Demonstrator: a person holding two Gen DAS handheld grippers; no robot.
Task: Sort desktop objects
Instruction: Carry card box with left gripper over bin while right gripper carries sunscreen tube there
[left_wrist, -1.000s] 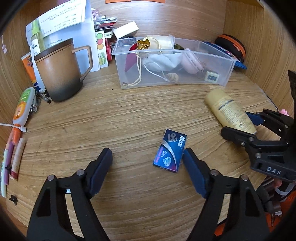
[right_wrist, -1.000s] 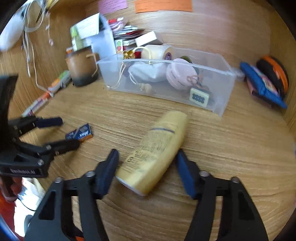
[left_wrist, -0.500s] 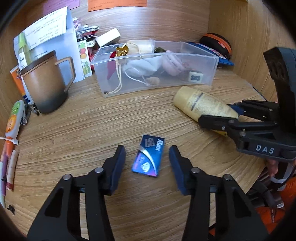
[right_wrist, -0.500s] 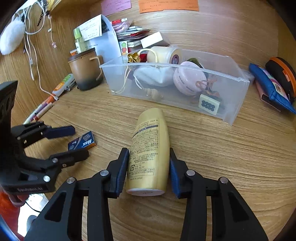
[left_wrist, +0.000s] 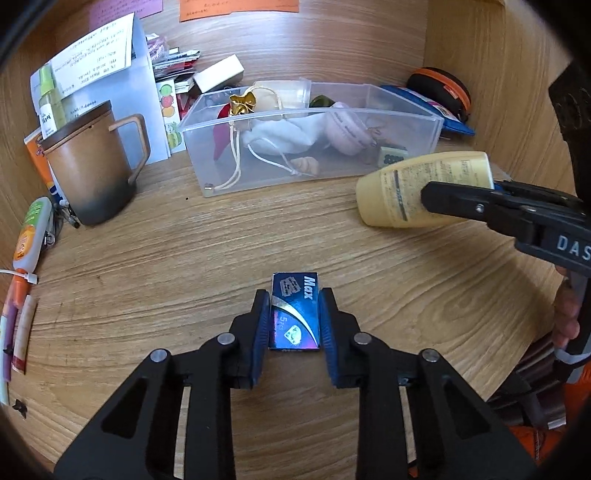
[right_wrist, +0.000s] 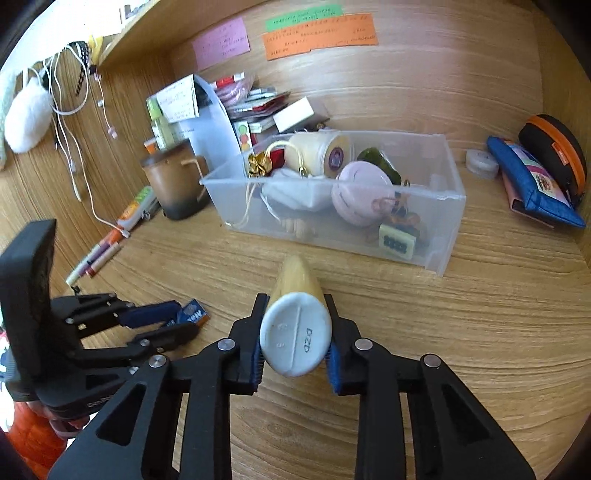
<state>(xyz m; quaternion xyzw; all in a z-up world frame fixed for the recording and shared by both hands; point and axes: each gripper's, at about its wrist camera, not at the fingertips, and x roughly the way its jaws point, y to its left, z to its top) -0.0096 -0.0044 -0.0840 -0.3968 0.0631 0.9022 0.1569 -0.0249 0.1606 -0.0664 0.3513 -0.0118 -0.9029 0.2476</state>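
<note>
My left gripper is shut on a small blue "Max" box that rests low on the wooden desk. It also shows in the right wrist view. My right gripper is shut on a cream yellow lotion bottle and holds it lifted off the desk, its white base toward the camera. The bottle also shows in the left wrist view. A clear plastic bin with several small items stands behind, also in the right wrist view.
A brown mug stands at the left by papers and a white envelope. Pens and a glue tube lie along the left edge. A blue pouch and an orange-trimmed case lie at the right.
My left gripper closed onto the blue box. My right gripper closed on the lotion bottle and lifted it, tipping its base toward the camera.
</note>
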